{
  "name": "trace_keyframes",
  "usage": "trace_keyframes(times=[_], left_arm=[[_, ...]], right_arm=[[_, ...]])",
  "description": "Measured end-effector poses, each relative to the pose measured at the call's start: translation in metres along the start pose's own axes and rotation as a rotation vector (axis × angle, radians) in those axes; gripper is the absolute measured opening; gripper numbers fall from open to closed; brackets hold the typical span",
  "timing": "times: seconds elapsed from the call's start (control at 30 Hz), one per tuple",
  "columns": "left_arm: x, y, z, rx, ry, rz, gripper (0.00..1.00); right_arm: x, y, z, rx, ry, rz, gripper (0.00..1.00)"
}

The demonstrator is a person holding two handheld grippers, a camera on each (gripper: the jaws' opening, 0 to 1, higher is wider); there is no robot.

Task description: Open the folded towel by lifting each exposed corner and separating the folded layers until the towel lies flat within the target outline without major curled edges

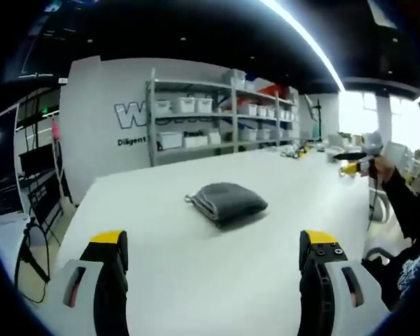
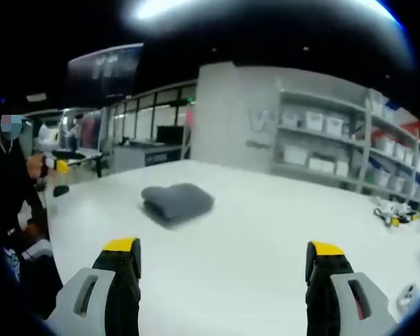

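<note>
On the tabletop (image 1: 196, 280) sat a soft, light, floppy folded towel (image 1: 226, 201); I judged its loose corner best to pinch; both tools, left (image 1: 213, 259) and right (image 2: 224, 266), gaped empty.

- Broad white table (image 1: 196, 280) (image 2: 252, 231).
- Grey metal shelving rack (image 1: 220, 115) (image 2: 336, 143) against the white wall, holding white plastic bins (image 1: 185, 105).
- Person in dark sleeves (image 1: 406, 203) (image 2: 10, 189) at the table's edge.

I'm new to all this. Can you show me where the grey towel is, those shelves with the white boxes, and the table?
grey towel (image 1: 226, 201): left gripper view, middle of its folded top.
shelves (image 1: 217, 115): left gripper view, middle shelf behind the table.
table (image 2: 266, 224): right gripper view, bare white top right of the towel.
</note>
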State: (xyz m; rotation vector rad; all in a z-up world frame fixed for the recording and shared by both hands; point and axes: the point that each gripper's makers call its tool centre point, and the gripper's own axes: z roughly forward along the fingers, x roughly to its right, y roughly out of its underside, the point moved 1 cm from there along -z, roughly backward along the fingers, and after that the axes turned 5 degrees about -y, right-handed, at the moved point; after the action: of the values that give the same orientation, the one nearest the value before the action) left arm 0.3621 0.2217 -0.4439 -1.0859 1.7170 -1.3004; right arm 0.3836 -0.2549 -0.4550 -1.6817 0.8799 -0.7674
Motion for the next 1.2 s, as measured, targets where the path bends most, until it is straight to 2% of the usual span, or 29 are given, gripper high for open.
trace_keyframes(times=[0.33,0.43,0.63,0.83,1.07,1.2], left_arm=[[0.003,-0.012,-0.004,0.005,0.024,0.003,1.00],[0.009,-0.009,-0.002,-0.035,0.057,0.024,1.00],[0.009,-0.016,0.001,-0.042,0.057,0.041,1.00],[0.004,-0.034,0.004,-0.032,0.062,0.049,1.00],[0.003,-0.056,0.006,-0.031,0.060,0.085,1.00],[0.003,-0.061,0.005,-0.032,0.061,0.095,1.00]], right_arm=[[0.004,-0.022,0.002,-0.004,-0.019,-0.037,1.00],[0.005,-0.028,0.004,-0.014,-0.016,-0.062,1.00],[0.004,-0.035,0.004,-0.014,-0.024,-0.083,1.00],[0.009,-0.040,0.005,-0.033,-0.018,-0.101,1.00],[0.011,-0.062,0.006,-0.061,-0.025,-0.161,1.00],[0.012,-0.075,0.005,-0.059,-0.028,-0.183,1.00]])
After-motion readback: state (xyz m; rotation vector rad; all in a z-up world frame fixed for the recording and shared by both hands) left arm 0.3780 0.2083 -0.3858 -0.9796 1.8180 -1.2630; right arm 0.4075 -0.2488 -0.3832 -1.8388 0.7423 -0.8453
